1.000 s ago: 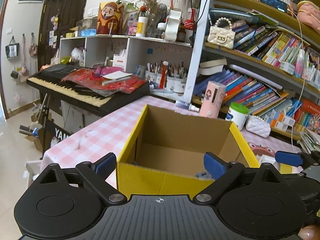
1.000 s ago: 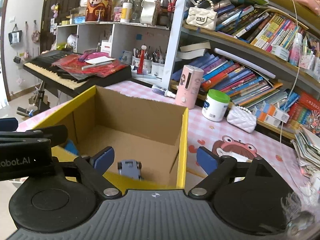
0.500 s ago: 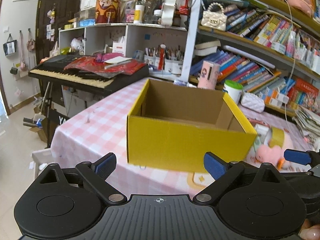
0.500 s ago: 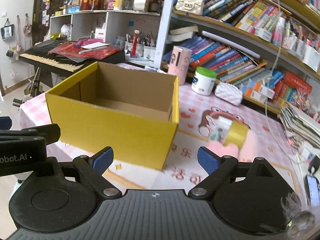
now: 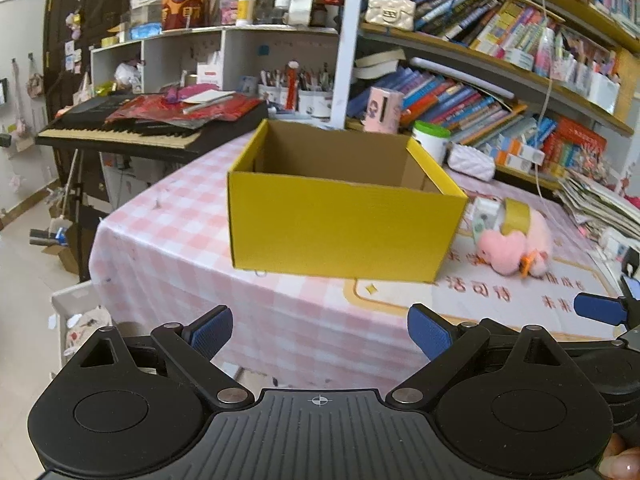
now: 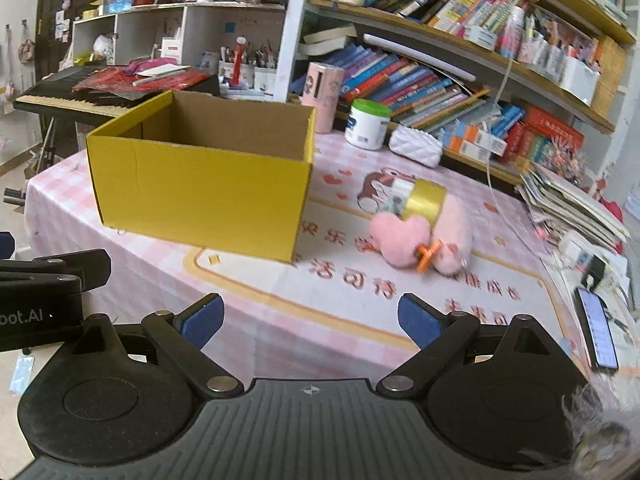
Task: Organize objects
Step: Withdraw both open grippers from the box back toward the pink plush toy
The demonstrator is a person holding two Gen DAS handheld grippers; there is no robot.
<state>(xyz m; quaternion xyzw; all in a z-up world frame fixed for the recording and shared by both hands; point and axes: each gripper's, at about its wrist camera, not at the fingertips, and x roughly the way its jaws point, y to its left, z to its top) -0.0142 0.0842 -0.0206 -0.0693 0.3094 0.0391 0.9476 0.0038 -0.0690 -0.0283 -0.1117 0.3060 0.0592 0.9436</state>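
Pink-checked cloth covers the table (image 5: pixel 168 240), with crowded bookshelves (image 5: pixel 500 60) behind. From the left wrist view, the yellow box (image 5: pixel 340 228) stands open-topped in the middle of the cloth; just right of the box lie a pink plush toy (image 5: pixel 516 248) and a gold tape roll (image 5: pixel 516 212) resting against it. The left gripper (image 5: pixel 320 332) hangs short of the box with its jaws wide and nothing between them.

From the right wrist view, the plush toy (image 6: pixel 416 236) and tape roll (image 6: pixel 426 200) again sit right of the box (image 6: pixel 200 192), with a white jar (image 6: pixel 368 124) beyond it and a phone (image 6: pixel 596 328) well off to the right. The right gripper (image 6: pixel 310 320) is empty, its jaws opening wider. The step looks like picking the next loose item; that would call for swinging the right gripper toward the plush and closing on its soft body before carrying it to the box.
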